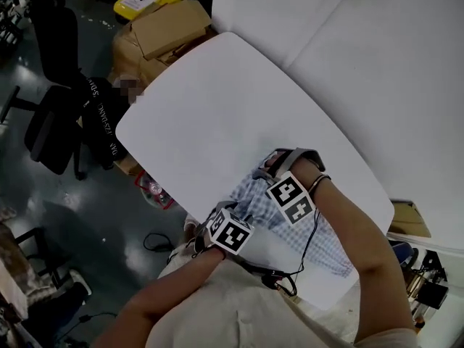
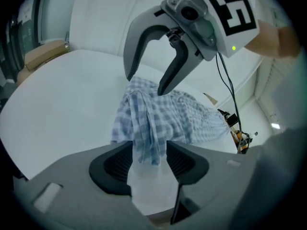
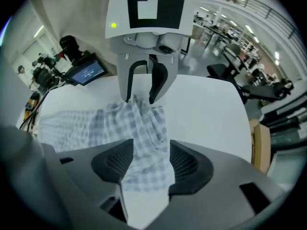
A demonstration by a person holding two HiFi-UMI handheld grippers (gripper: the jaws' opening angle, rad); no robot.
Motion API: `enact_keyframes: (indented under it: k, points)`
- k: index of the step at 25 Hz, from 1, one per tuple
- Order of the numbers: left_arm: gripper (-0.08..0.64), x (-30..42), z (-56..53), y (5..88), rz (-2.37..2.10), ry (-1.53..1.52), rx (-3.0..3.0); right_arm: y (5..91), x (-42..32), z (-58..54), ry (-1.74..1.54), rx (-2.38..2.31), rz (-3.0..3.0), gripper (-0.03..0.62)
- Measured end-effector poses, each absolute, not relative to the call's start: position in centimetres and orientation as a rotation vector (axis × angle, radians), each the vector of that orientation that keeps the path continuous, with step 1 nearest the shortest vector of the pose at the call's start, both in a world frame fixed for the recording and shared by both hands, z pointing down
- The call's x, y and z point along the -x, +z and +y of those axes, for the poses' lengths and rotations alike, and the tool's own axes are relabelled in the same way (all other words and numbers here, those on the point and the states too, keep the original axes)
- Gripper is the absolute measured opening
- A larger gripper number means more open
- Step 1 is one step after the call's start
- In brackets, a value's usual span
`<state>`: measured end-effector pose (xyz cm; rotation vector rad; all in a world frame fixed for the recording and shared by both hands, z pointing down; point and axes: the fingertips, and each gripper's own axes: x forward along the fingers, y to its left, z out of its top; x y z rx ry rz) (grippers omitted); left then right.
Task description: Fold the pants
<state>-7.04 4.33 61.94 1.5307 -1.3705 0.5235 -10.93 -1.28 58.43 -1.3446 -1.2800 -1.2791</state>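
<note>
Pants: soft blue-and-white checked cloth pants [image 1: 255, 196], crumpled, lower centre of the head view.
Worktop: smooth white rounded worktop [image 1: 217, 107] beneath them.
Left claw [image 2: 148, 163]: spread wide, a loose fold between its ribbed pads.
Right claw [image 3: 146, 164]: spread wide, bunched cloth between, ungripped.

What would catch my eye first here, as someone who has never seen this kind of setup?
Blue-checked pants lie bunched at the near edge of a wide white table. Over them the left tool and the right tool face each other, jaws apart, each with a ridge of cloth between its jaws. Each tool bears a cube with bold black-and-white squares.
</note>
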Motion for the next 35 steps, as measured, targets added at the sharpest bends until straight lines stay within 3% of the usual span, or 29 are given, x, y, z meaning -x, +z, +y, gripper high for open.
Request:
enact_keyframes:
  k: [7, 9, 10, 11, 13, 19, 27, 35]
  points:
    - [0.208, 6.8, 4.0, 63.8, -1.359, 0.465, -1.479, 61.8, 10.9, 0.5, -1.302, 1.487, -1.043, 0.244]
    - [0.180, 6.9, 4.0, 63.8, -1.359, 0.458, -1.483, 61.9, 10.8, 0.2, -1.289, 1.473, -1.026, 0.175]
    - [0.077, 7.1, 4.0, 63.6, -1.363, 0.454, -1.489, 61.8, 10.7, 0.0, -1.274, 1.458, -1.028, 0.128]
    - [0.044, 7.2, 4.0, 63.2, -1.365, 0.453, -1.502, 61.7, 10.6, -0.4, -1.255, 1.443, -1.036, 0.098]
    - [0.028, 7.2, 4.0, 62.4, -1.364, 0.476, -1.546, 61.2, 10.2, -0.9, -1.213, 1.415, -1.066, 0.061]
    - [0.026, 9.1, 4.5, 57.6, -1.420, 0.642, -1.680, 57.6, 11.8, -0.7, -1.184, 1.302, -1.306, 0.040]
    - [0.026, 23.3, 6.3, 52.8, -1.550, 0.875, -1.615, 52.3, 24.6, 0.3, -1.306, 1.069, -1.616, 0.038]
    - [0.026, 35.8, 7.2, 53.2, -1.566, 0.932, -1.488, 52.9, 36.6, 1.1, -1.273, 0.980, -1.771, 0.038]
